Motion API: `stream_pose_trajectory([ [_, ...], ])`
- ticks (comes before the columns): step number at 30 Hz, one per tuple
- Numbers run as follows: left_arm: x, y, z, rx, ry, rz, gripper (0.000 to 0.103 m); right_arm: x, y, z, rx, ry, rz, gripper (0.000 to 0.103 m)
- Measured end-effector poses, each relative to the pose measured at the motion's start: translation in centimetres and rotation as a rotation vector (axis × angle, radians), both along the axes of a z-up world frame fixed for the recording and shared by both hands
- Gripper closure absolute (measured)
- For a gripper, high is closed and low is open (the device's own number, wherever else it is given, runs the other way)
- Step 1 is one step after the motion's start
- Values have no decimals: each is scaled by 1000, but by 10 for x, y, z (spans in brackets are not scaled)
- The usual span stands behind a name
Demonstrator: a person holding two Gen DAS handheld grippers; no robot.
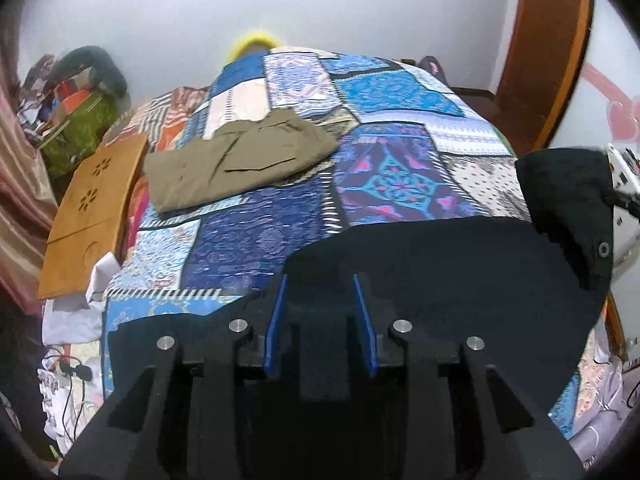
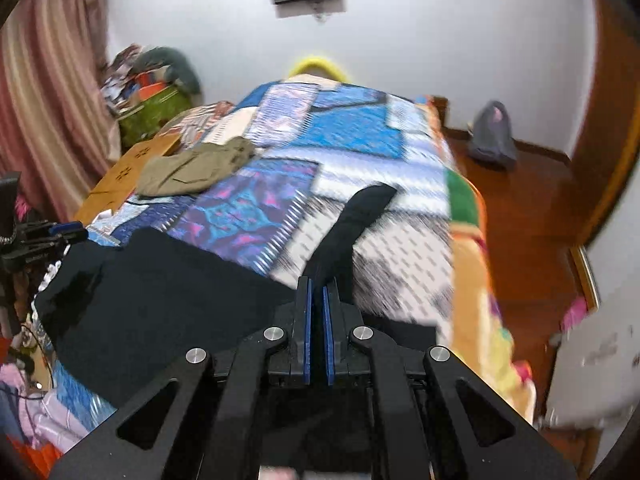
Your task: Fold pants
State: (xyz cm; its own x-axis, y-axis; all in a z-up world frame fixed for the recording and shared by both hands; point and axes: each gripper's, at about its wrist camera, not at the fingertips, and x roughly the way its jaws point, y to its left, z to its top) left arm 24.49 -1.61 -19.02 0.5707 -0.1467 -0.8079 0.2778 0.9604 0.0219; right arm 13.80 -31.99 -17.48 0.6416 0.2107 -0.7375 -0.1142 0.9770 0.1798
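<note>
Black pants [image 1: 440,272] spread across the near end of a patchwork bed cover [image 1: 260,240], well apart from olive pants [image 1: 240,156] already folded farther up the bed. Right gripper [image 2: 317,282] clamped on a strip of the black cloth, lifted off the cover and standing up beyond the fingertips. Left gripper [image 1: 320,280] poised just above the dark fabric with jaws apart and no cloth visibly pinched between them. Long axis of the garment lying crosswise to both cameras, from the left edge of the bed toward the right, roughly along the near edge. Metal stud [image 1: 602,248] on the raised right-hand flap, so probably the waist at that end and the legs trailing left, though not certain amid so much black. Likely step in hand: carrying the gripped end over the rest for a fold along that axis. Best done by keeping the pinch firm and the lifted part taut, moving low and level over the cloth, and laying edge onto edge without twisting. Worth pinning or gripping the near side with the free tool first, to avoid dragging the whole garment across the slippery cover.
</note>
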Motion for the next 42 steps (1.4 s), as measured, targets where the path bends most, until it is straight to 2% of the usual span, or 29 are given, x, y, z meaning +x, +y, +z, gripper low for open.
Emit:
stream_pose_trajectory([
  [5, -3, -40, 2, 35, -3, -73, 63, -30, -25, -28, 49, 49, -68, 98],
  [10, -2, -74, -7, 29, 23, -110, 62, -55, -37, -87, 142, 166, -120, 98],
  [13, 2, -90, -18, 39, 57, -122, 62, -61, -35, -107, 157, 219, -109, 98],
  [17, 11, -102, -26, 75, 73, -131, 62, -66, -47, -108, 211, 240, -122, 97],
  [19, 18, -105, -28, 85, 81, -135, 62, -68, -64, -93, 195, 198, -151, 92],
  [21, 27, -109, -30, 91, 92, -139, 62, -64, -72, -83, 165, 162, -161, 85],
  [23, 38, -112, -34, 104, 104, -139, 62, -53, -77, -76, 122, 129, -169, 72],
  [26, 51, -118, -43, 109, 134, -137, 62, -34, -79, -71, 101, 86, -157, 71],
  [31, 66, -129, -61, 138, 168, -145, 62, -2, -76, -80, 86, 92, -121, 66],
  [33, 71, -131, -69, 145, 183, -143, 62, 20, -72, -97, 66, 123, -101, 66],
  [38, 79, -130, -77, 146, 176, -132, 61, 44, -75, -122, 63, 175, -89, 66],
  [42, 83, -129, -80, 156, 156, -113, 54, 57, -69, -132, 35, 195, -64, 66],
])
